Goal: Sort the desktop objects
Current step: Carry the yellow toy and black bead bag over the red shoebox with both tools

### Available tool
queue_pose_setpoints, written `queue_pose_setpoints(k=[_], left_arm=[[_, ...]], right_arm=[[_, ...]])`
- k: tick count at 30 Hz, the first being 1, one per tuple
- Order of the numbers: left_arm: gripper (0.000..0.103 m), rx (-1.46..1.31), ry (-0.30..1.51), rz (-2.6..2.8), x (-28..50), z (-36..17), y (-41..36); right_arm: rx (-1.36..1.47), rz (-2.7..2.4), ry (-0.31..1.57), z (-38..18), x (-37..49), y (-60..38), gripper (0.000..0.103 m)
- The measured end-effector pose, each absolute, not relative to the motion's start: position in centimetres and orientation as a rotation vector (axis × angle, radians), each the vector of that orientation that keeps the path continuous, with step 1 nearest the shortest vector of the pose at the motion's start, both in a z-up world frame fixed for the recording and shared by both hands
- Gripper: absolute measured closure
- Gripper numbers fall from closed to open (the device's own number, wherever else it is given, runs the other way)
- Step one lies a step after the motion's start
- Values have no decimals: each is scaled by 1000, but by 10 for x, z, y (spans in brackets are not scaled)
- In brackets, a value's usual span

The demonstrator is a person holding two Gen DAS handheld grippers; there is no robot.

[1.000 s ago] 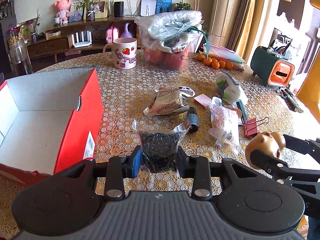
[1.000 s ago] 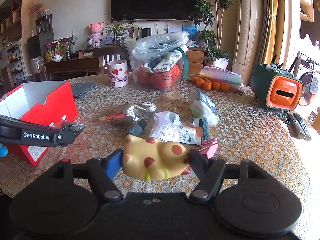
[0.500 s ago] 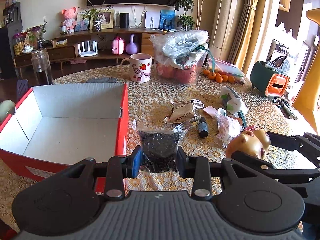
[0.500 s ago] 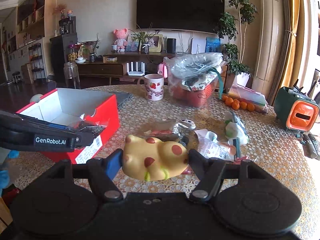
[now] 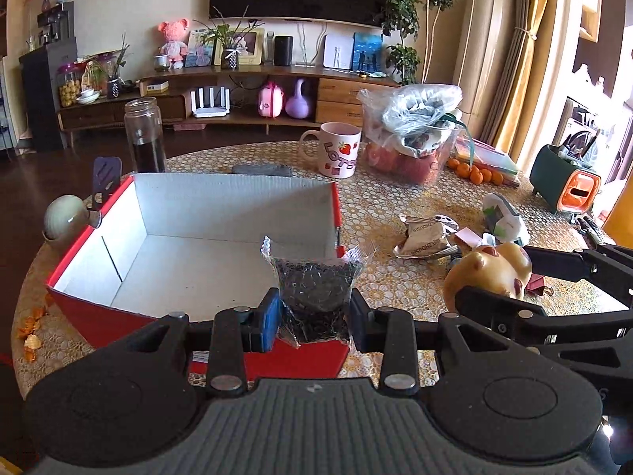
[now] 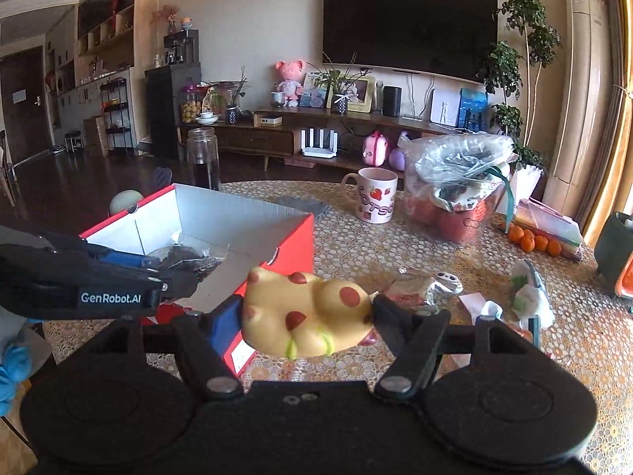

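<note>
At the left of the lace-covered tabletop (image 5: 395, 198) a red box (image 5: 118, 316) with a bare white inside is seen, open at the top. A clear bag (image 5: 314, 289) of small dark pieces is pinched between the fingers (image 5: 271, 318) of the left gripper (image 5: 314, 322) and held above the box's near right corner. To its right, a yellow toy (image 6: 304, 316) with red spots is clamped between the widely spread fingers (image 6: 223, 322) of the right gripper (image 6: 306, 326), raised above the tabletop just beside the box's right wall. Further right, a foil packet (image 5: 425, 239) and other small items are left lying on the tabletop. Behind them a strawberry mug (image 5: 338, 150) is stood beside a plastic bag (image 5: 411, 126).
</note>
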State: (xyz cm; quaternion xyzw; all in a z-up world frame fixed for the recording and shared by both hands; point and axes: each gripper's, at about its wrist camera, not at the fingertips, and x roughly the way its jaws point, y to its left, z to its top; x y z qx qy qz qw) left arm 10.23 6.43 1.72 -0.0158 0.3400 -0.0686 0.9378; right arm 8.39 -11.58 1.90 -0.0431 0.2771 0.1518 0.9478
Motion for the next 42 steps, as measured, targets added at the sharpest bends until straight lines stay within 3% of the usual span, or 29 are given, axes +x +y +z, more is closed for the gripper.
queue_pose_setpoints(k=[21,42], left_arm=[[69,14,718,-8,150,23,153],[69,122,941,-49,262,-29,170]], right_arm=[[-198,500,587,26,154,-29,33],[-285,544,794,-32,223,25,34]])
